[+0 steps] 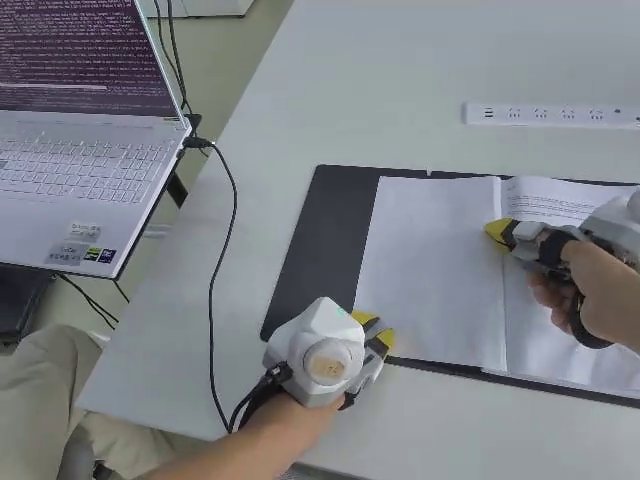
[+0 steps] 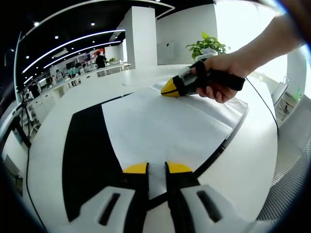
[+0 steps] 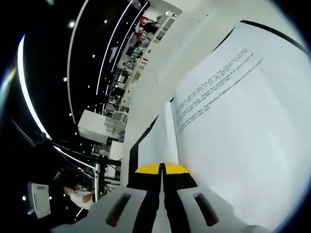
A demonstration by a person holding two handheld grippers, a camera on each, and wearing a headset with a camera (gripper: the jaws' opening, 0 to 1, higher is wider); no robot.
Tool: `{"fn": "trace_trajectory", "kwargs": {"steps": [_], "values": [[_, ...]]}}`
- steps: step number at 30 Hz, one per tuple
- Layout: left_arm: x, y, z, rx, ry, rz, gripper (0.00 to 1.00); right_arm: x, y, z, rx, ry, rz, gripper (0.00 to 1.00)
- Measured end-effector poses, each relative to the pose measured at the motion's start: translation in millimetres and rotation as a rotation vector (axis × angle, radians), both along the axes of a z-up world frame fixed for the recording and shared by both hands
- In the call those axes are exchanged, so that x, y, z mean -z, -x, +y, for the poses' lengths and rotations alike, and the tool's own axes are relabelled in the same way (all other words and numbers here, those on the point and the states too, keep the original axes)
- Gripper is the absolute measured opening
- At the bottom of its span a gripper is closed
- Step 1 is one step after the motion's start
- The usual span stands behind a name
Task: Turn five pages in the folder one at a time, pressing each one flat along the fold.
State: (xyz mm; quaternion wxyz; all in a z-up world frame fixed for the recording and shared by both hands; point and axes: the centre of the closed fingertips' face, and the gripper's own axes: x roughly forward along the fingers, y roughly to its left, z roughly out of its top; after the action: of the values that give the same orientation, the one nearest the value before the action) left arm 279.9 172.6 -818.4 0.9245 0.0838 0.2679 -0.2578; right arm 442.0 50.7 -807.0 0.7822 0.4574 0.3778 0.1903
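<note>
Right gripper (image 3: 162, 167), closed, sits on the fold (image 3: 168, 130) running straight ahead of its tips; left gripper (image 2: 155, 168), slightly parted, lies farther off.

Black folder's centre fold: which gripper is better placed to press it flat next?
Right. The right gripper, jaws shut, sits on the fold between the white paper pages; the left gripper is at the open black folder's near edge.
</note>
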Motion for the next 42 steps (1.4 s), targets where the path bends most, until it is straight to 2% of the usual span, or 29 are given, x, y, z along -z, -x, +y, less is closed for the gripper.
{"fn": "trace_trajectory", "kwargs": {"steps": [3, 9, 11, 18, 23, 25, 29, 32, 42], "values": [[-0.5, -0.1, -0.2, 0.004, -0.003, -0.004, 0.12, -2.1, -8.8, 0.5, 0.029, -0.034, 0.007, 0.0], [-0.5, -0.9, -0.1, 0.008, -0.004, -0.005, 0.12, -1.9, -33.6, -3.3, 0.089, -0.043, -0.006, 0.0], [-0.8, -0.9, -0.1, 0.007, -0.003, -0.006, 0.11, -0.6, -43.1, -4.4, 0.113, -0.047, 0.003, 0.0], [-1.2, -0.9, 0.3, 0.01, -0.005, -0.011, 0.11, -1.0, -68.2, 0.8, 0.109, 0.001, -0.03, 0.0], [0.1, -1.5, 1.0, 0.006, -0.002, -0.011, 0.11, 0.3, -84.5, -5.9, 0.155, -0.011, -0.037, 0.0], [-0.1, -1.5, 1.2, 0.006, -0.002, -0.012, 0.11, 0.1, -86.0, -6.9, 0.164, -0.012, -0.042, 0.0], [0.2, -1.7, 1.6, 0.005, -0.001, -0.013, 0.11, -0.6, -82.8, -5.7, 0.159, 0.0, -0.045, 0.0], [-0.3, -1.5, 1.7, 0.007, -0.003, -0.014, 0.11, 0.5, -71.0, -3.4, 0.132, -0.021, -0.014, 0.0], [1.3, -1.6, 1.9, 0.007, -0.004, -0.013, 0.11, -0.3, -27.4, -1.1, 0.061, -0.083, 0.035, 0.0]]}}
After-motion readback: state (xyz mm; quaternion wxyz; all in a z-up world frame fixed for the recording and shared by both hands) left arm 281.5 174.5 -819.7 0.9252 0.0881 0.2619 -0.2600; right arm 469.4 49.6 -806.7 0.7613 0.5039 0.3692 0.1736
